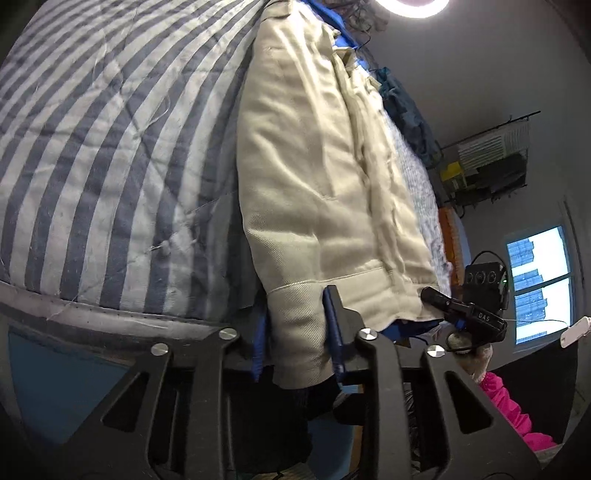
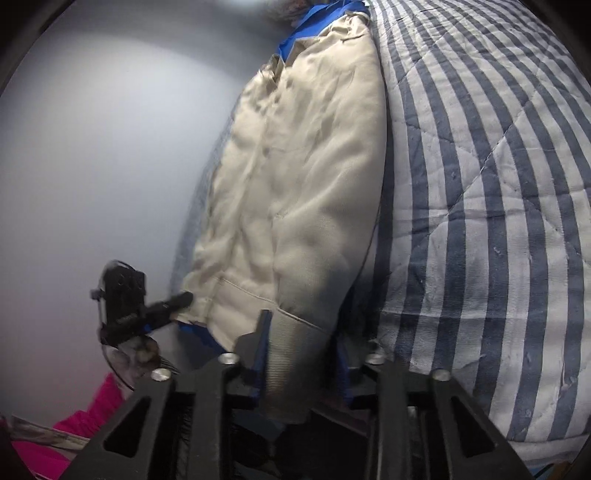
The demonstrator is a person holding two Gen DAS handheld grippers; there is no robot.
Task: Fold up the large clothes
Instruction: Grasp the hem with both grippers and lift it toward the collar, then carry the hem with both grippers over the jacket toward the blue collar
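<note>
Both pairs of jaws are narrow and closed on cloth. On the left gripper (image 1: pixel 299 332) the blue-padded fingers (image 1: pixel 334 332) pinch the ribbed hem at one bottom corner of a cream jacket (image 1: pixel 314 177). The right gripper (image 2: pixel 301 354) clamps the ribbed hem at the opposite corner, with the cloth bunched between its blue pads (image 2: pixel 263 354).

Seen from the left wrist, the jacket lies stretched out along a bed, its collar end far from the camera and its hem hanging over the near edge. It rests on a blue-and-white striped quilt (image 1: pixel 103 147), which fills the view beside it. A strip of blue fabric (image 1: pixel 406 326) shows under the hem, and more blue shows past the collar. From each wrist camera the other gripper can be seen at the far corner of the hem, black, with its tip touching the cloth.

Beyond the jacket in the left view, a teal garment (image 1: pixel 402 110) lies near the far side of the bed. A wall rack (image 1: pixel 487 162) holds a white slatted item, a yellow item and dark ones, too small to tell apart further. A window (image 1: pixel 537 284) sits below it, and a ring light (image 1: pixel 412 7) glows at the top edge. A bright pink sleeve (image 1: pixel 513 413) of the person shows behind the grippers.
</note>
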